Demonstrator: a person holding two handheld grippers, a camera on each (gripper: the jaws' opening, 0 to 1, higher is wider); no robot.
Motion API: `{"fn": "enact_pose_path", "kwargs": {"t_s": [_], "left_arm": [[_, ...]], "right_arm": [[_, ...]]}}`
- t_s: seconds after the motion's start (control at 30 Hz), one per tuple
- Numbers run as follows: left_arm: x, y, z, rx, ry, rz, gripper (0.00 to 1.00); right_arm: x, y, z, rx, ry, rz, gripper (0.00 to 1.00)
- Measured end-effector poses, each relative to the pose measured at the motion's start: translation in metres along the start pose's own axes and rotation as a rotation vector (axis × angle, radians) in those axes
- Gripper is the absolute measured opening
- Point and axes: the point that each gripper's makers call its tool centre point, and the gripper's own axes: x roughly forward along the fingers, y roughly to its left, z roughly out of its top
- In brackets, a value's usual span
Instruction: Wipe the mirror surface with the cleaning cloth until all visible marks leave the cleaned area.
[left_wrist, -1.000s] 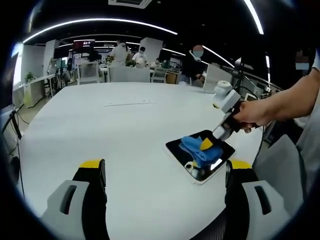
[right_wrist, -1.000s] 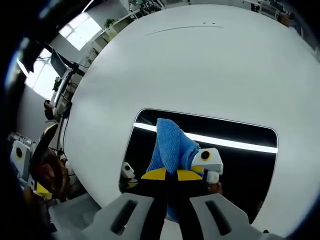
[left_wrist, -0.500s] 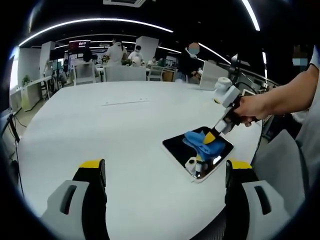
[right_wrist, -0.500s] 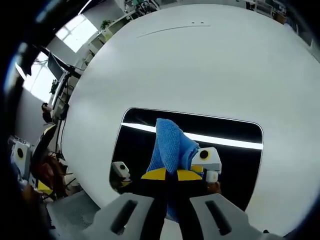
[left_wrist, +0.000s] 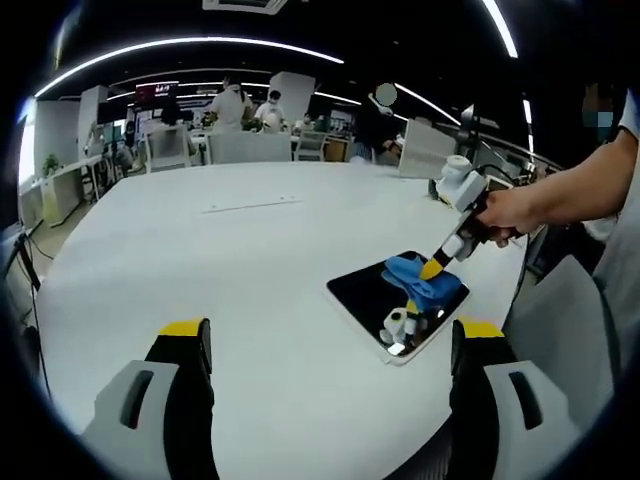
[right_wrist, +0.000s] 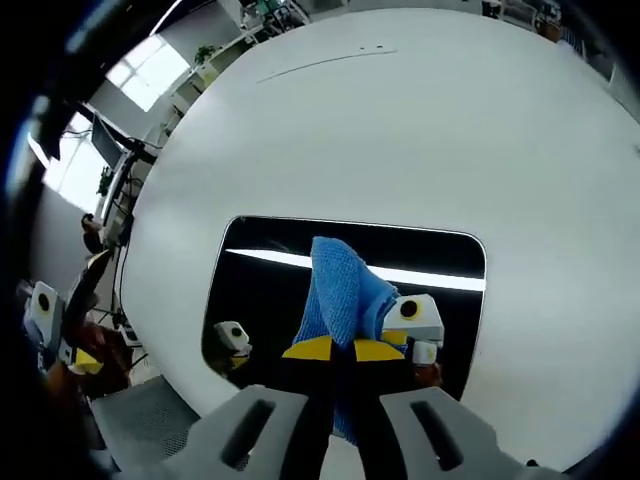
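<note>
A dark rectangular mirror (left_wrist: 375, 295) (right_wrist: 260, 290) with a pale rim lies flat on the white round table (left_wrist: 250, 260) (right_wrist: 400, 130). A blue cleaning cloth (left_wrist: 418, 276) (right_wrist: 342, 290) rests on its glass toward the far right part in the left gripper view. My right gripper (left_wrist: 437, 268) (right_wrist: 335, 350) is shut on the cloth and presses it on the mirror; a person's hand (left_wrist: 500, 212) holds it. My left gripper (left_wrist: 330, 345) stands open above the near table edge, left of the mirror, with nothing between its fingers.
Beyond the table is an office with desks, chairs and several people (left_wrist: 235, 103) at the back. A grey chair back (left_wrist: 560, 330) stands to the right of the table. White table surface spreads wide to the left and beyond the mirror.
The right gripper has slid the cloth across the mirror toward its far right side; in the right gripper view the mirror has shifted left under the cloth. The left gripper has held still.
</note>
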Motion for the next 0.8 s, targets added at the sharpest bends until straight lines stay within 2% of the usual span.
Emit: {"fn": "enact_pose_path", "kwargs": {"t_s": [0.37, 0.8], "left_arm": [[0.004, -0.003, 0.003, -0.003, -0.003, -0.008, 0.99], [0.007, -0.009, -0.004, 0.002, 0.011, -0.011, 0.99]], "right_arm": [[-0.007, -0.015, -0.003, 0.023, -0.013, -0.005, 0.0], [-0.013, -0.033, -0.003, 0.029, -0.009, -0.013, 0.0]]}}
